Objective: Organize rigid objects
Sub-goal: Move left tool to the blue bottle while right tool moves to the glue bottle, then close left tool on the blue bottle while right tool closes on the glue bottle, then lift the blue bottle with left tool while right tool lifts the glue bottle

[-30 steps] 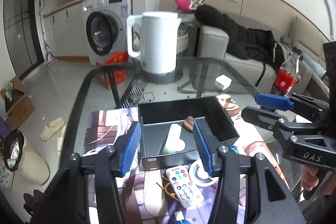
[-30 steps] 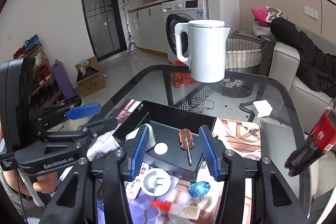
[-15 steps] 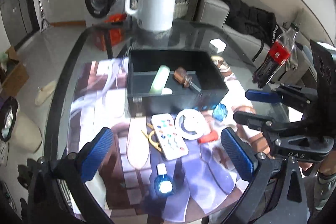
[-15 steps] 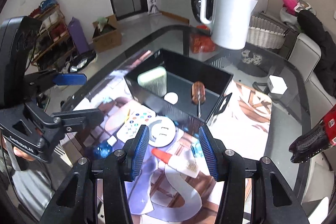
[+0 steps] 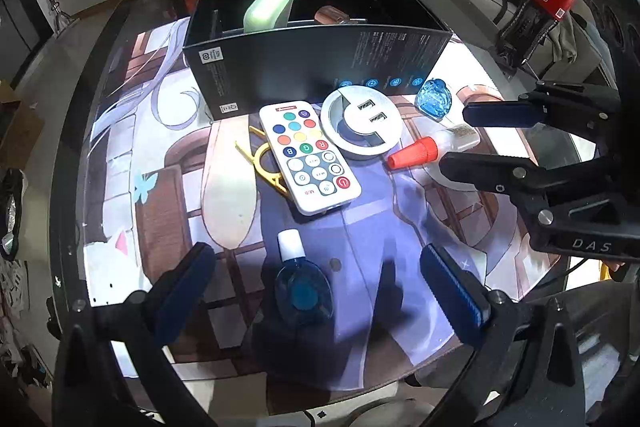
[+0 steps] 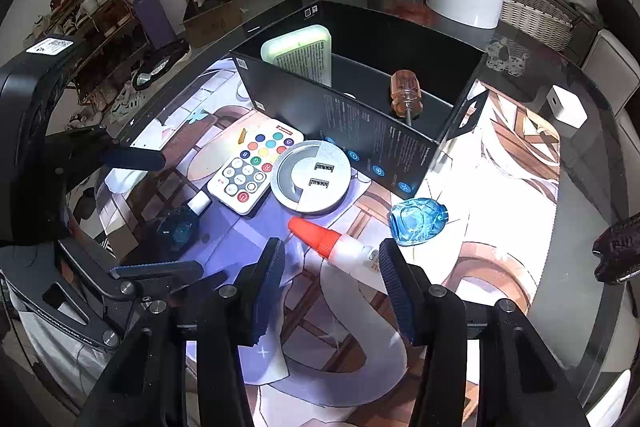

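Blue bottle (image 5: pixel 303 289) lay between my left gripper's (image 5: pixel 320 291) wide-spread, untouching jaws, near the remote (image 5: pixel 309 155). My right gripper (image 6: pixel 331 277) straddled the glue tube (image 6: pixel 336 242) beside that remote, jaws parted, unclenched.

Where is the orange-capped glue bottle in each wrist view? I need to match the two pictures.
Left wrist: glue bottle lies right of centre, beside the right gripper.
Right wrist: glue bottle lies low centre, its body between the right gripper's fingers.
Shared landmark: the round white USB hub, just beyond its orange cap.
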The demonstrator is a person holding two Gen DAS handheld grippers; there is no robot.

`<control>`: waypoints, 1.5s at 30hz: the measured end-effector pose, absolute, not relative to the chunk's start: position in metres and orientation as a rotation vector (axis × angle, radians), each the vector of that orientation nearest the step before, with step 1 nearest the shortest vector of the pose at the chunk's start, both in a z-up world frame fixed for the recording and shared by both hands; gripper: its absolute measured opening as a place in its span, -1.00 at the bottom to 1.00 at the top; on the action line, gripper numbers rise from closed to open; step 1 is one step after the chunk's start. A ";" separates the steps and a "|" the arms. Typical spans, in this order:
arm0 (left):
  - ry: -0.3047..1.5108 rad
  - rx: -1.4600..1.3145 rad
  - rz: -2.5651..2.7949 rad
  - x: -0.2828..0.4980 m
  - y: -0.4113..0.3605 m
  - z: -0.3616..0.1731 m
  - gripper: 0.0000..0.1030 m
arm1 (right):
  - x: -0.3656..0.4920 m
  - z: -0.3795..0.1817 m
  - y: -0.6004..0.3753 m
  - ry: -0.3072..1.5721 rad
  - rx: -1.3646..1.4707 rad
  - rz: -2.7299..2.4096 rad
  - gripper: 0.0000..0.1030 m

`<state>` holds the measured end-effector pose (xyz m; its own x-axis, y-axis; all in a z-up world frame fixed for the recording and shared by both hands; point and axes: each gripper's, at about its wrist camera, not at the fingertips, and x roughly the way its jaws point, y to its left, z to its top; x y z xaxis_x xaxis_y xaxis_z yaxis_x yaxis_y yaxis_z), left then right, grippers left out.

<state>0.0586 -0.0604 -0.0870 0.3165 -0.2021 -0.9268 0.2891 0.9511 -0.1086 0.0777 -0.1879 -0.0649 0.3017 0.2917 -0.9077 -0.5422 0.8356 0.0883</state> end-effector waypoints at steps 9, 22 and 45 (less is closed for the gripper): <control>1.255 0.105 -0.314 0.049 -0.059 -0.103 0.99 | 0.091 -0.085 -0.177 1.154 -0.309 0.560 -0.02; 1.248 0.186 -0.318 0.040 -0.057 -0.103 0.41 | 0.072 -0.095 -0.166 1.246 -0.298 0.592 -0.02; 1.234 0.179 -0.353 0.040 -0.050 -0.101 0.13 | 0.060 -0.098 -0.158 1.234 -0.365 0.548 -0.56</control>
